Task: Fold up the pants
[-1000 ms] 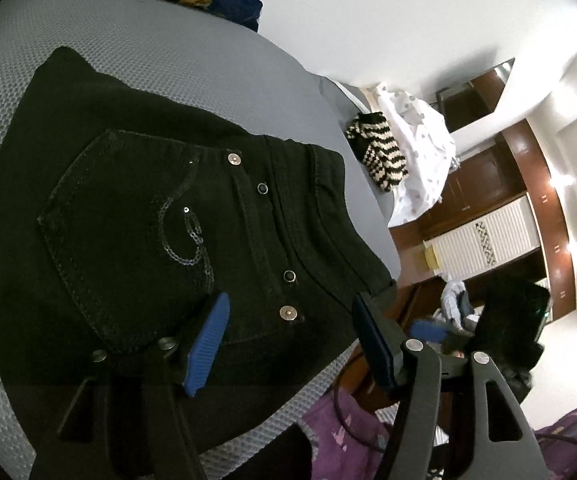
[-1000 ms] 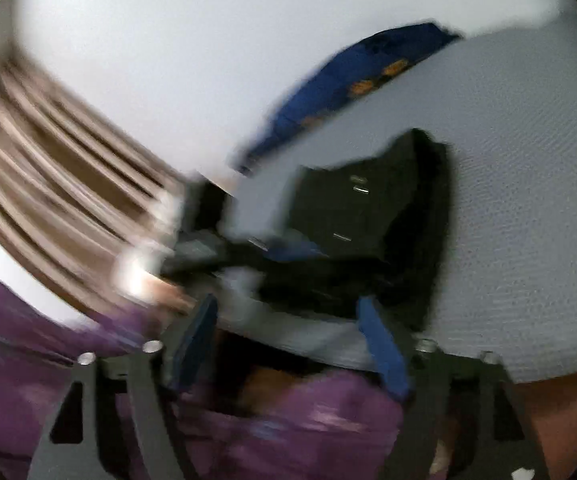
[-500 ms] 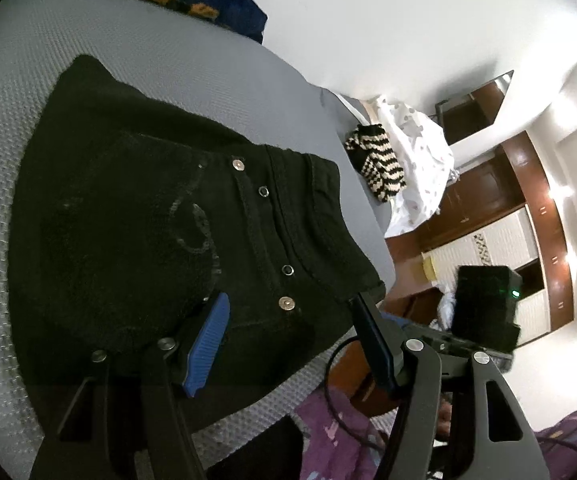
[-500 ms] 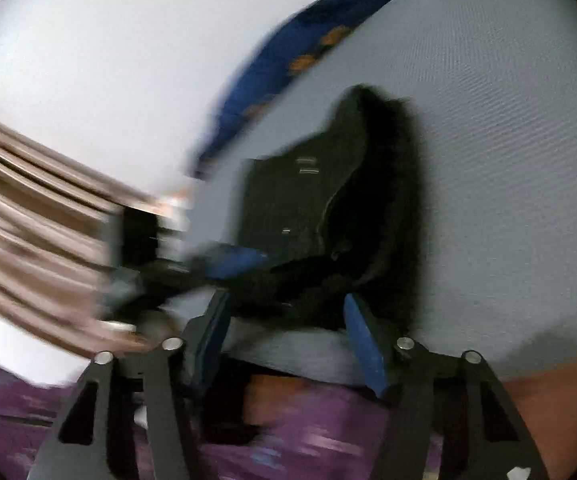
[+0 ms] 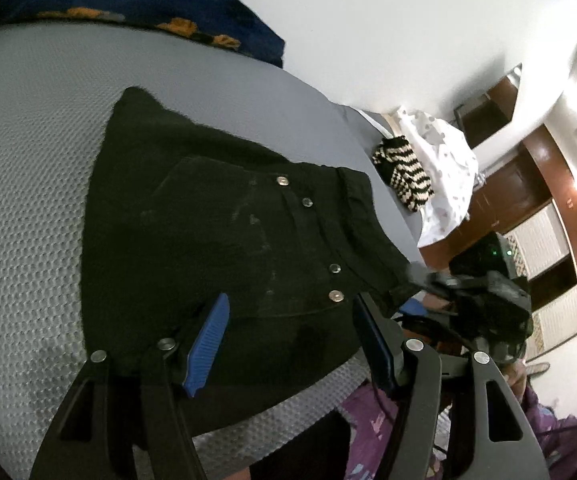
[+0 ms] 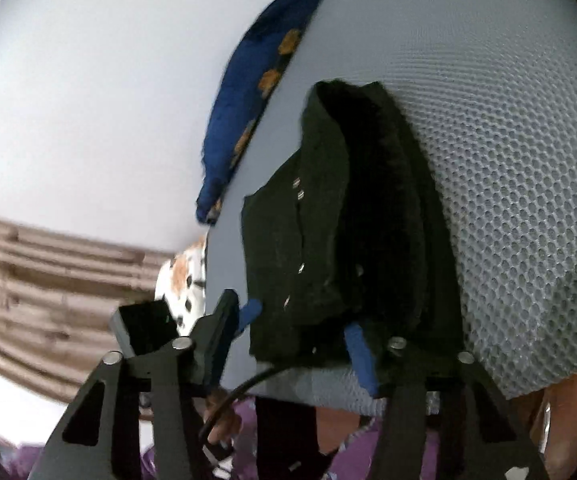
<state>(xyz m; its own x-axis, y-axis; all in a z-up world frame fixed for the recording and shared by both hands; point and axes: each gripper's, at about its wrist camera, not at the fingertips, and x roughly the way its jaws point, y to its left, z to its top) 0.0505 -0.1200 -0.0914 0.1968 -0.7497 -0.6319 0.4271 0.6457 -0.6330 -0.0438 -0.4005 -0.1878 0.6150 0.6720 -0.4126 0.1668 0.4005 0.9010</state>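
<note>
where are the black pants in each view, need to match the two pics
Left wrist view: the black pants fill the centre, lying folded on the grey mattress, metal buttons facing up, just beyond the open left tool.
Right wrist view: the pants sit centre, seen edge-on, above the open right tool.
Shared landmark: the blue blanket with orange print along the mattress's far edge.

I see a big gray bed (image 5: 28,184) with a bumpy cover. A blue pillow (image 5: 136,4) with orange spots lies at its far edge, by a plain white wall (image 5: 388,20). A striped cloth (image 5: 404,174) and a white spotted cloth (image 5: 448,172) sit at the bed's corner. Brown wooden cupboards (image 5: 528,184) stand past them, with bright lights shining on them.
</note>
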